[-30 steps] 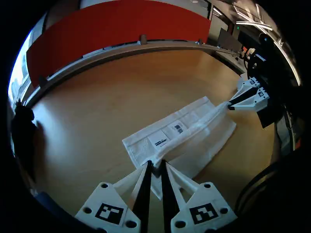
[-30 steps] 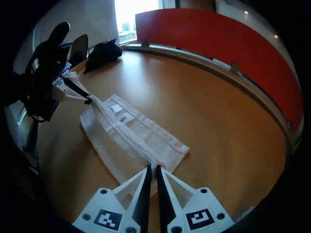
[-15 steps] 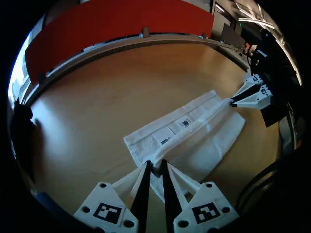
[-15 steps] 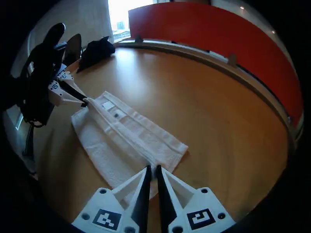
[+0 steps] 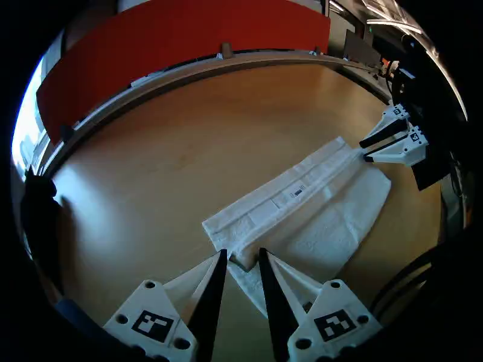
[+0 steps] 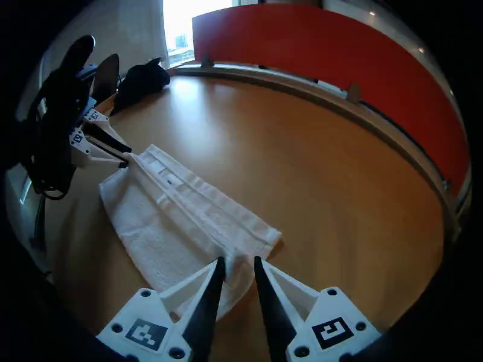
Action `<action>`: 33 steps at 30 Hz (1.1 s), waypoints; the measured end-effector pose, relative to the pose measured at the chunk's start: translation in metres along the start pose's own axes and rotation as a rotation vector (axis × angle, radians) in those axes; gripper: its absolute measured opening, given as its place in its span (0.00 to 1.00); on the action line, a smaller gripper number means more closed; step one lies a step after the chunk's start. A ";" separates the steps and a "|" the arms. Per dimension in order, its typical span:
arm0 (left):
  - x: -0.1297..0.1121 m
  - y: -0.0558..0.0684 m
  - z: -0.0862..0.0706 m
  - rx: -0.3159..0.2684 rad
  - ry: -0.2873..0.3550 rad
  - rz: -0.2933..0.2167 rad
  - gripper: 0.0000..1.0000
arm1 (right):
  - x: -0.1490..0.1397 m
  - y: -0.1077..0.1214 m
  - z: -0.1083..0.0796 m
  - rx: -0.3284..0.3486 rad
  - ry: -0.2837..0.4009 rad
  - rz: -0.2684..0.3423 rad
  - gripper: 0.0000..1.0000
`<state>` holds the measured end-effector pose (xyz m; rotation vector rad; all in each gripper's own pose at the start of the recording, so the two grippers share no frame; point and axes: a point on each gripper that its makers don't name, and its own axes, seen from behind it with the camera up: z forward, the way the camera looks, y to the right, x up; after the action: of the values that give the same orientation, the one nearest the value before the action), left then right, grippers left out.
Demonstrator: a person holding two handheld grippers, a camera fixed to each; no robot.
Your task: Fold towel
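In the left gripper view the left gripper (image 5: pixel 241 258) is cut off at the lower edge, so it shows as two white fingers with black-and-white square markers (image 5: pixel 150 326). The far right edge is dark, and whatever holds the right gripper (image 5: pixel 364 152) there is hard to make out. A dark object (image 5: pixel 39 202) at the left side of the table (image 5: pixel 181 145) is too shadowed to identify. The towel (image 5: pixel 314 217), white and folded lengthwise, lies flat on the wooden table, running from the left gripper's tips to the right gripper's. A small label (image 5: pixel 297 192) sits on its upper layer, the print too small to read. The left gripper's fingers stand clearly apart, the towel's near end lying loose in the gap with neither finger visibly pressing it. The right gripper's fingers are likewise parted, tips at the towel's far end. A red panel (image 5: pixel 181 42) runs behind the table. In the right gripper view the right gripper's own fingers are spread at the bottom edge, the towel's near corner lying unpinched between them. Far off at the left, the left gripper is partly lost in a dark mass, its fingers parted at the towel's other end. The label is a mere speck here, and the dark object lies near a bright window (image 6: pixel 181 24), its shape unclear.
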<state>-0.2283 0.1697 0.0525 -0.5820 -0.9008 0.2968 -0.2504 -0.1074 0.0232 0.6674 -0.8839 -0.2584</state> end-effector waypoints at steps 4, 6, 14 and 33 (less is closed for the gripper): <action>0.003 -0.004 0.003 0.010 0.002 0.011 0.38 | 0.001 0.005 0.002 -0.012 0.002 -0.003 0.47; 0.005 -0.006 0.004 0.016 0.004 0.017 0.38 | 0.002 0.007 0.003 -0.017 0.001 -0.003 0.49; 0.017 -0.014 0.007 0.034 0.014 0.027 0.38 | 0.010 0.018 0.006 -0.045 0.008 0.022 0.57; 0.015 -0.020 0.001 0.064 0.016 0.031 0.96 | 0.014 0.028 -0.002 -0.087 0.031 0.038 0.87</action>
<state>-0.2199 0.1615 0.0747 -0.5391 -0.8642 0.3472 -0.2415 -0.0915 0.0491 0.5719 -0.8503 -0.2509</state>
